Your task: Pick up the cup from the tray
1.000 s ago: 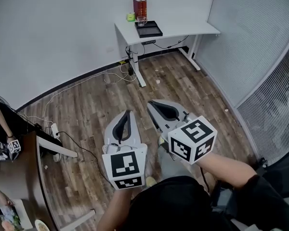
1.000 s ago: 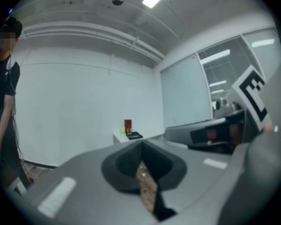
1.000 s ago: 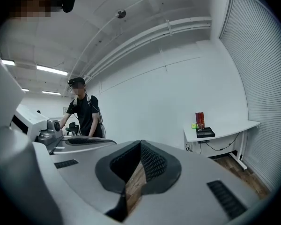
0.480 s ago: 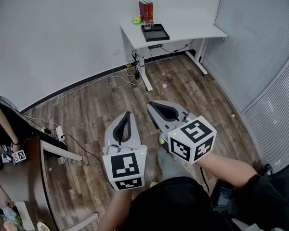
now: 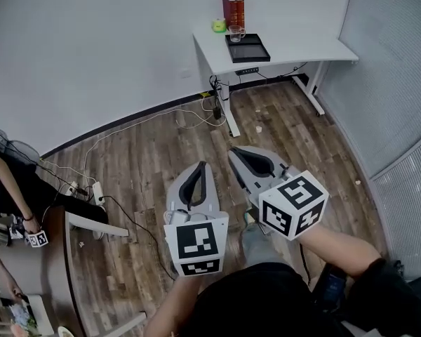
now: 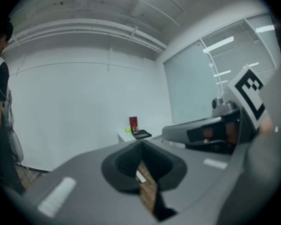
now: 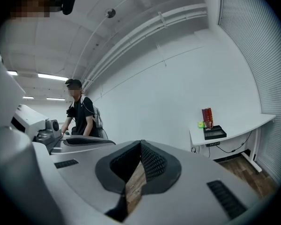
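While left tool (image 5: 202, 165), right tool (image 5: 233, 151) stay pressed together, empty, desk (image 5: 302, 48), tray (image 5: 248, 48), cup (image 5: 235, 33) sit further right.

We are looking at a small clear cup (image 5: 236, 33) standing upright at the far left corner of a black, shallow tray (image 5: 249, 50) that is lying flat on the white worktop (image 5: 302, 48). We cannot tell whether the cup is standing inside the tray.
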Motion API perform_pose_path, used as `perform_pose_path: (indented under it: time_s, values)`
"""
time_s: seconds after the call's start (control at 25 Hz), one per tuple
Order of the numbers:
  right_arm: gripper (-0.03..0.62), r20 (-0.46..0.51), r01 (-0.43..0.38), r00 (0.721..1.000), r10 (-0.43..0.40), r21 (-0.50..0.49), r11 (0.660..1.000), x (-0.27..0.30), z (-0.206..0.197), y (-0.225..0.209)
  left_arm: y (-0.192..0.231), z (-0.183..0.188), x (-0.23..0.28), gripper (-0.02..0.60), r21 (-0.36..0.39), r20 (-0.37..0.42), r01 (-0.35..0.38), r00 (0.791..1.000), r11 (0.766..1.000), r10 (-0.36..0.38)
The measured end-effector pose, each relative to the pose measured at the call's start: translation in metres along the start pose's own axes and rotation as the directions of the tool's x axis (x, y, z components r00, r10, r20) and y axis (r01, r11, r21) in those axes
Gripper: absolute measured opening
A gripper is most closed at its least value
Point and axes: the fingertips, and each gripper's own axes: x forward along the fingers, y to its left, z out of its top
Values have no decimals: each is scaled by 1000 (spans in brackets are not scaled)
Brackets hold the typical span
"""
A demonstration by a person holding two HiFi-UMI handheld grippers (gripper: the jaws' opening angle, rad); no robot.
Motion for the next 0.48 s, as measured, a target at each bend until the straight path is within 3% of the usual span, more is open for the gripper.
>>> perform_pose_path:
  time_s: [0.48]
  values:
    - [15,-34,16,999,-14,65,998,80,21,-134,19,25,151,2,5,-52,-15,999,1000,15]
